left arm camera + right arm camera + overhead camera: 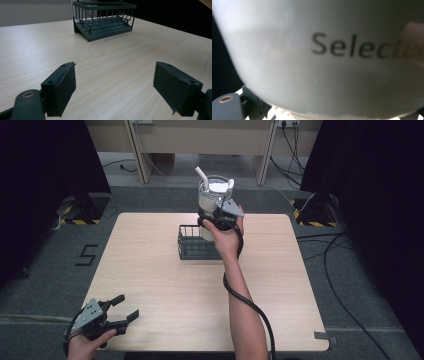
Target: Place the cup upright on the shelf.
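- Right gripper [223,209] fingers clamped on white cup [212,195], held up above wire basket [192,242] at far side of worktop [165,285].
- Straw [202,176] sticks out; could tip or snag on basket rim if lowered off-centre.
- Left gripper [125,311] fingers wide, holding nothing, near worktop edge.

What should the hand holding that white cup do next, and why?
Probably lower it straight down. The right gripper holds the white cup by its side above the dark wire basket, which looks empty, while the left gripper rests open near the table's front edge.
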### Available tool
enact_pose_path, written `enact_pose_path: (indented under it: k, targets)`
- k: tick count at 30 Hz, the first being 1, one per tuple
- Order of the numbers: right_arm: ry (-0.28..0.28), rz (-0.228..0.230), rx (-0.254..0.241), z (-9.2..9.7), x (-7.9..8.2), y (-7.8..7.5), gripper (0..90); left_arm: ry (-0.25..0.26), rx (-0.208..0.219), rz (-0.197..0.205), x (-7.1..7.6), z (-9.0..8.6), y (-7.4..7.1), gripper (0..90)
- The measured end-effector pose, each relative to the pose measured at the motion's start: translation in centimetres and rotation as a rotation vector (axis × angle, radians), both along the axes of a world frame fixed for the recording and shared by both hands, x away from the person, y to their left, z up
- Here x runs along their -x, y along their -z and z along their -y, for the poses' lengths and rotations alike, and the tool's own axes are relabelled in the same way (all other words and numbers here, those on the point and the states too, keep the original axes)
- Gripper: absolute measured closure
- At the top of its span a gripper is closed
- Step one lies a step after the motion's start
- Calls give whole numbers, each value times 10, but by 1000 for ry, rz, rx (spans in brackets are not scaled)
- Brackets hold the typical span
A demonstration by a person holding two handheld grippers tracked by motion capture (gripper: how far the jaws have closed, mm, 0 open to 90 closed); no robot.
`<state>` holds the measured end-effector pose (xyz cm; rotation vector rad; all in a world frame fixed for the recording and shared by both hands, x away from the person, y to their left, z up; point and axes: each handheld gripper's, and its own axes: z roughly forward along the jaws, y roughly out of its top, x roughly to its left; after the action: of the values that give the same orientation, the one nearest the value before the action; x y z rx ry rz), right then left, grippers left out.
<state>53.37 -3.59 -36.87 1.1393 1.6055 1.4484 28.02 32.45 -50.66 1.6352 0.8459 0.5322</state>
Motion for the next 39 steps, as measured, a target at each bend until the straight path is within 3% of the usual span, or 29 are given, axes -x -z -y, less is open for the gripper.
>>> enact_pose_path:
  k: [39]
  targets:
    - [31,-57,29,-4,-22,30,106,2,2,-1,-1,0,0,176]
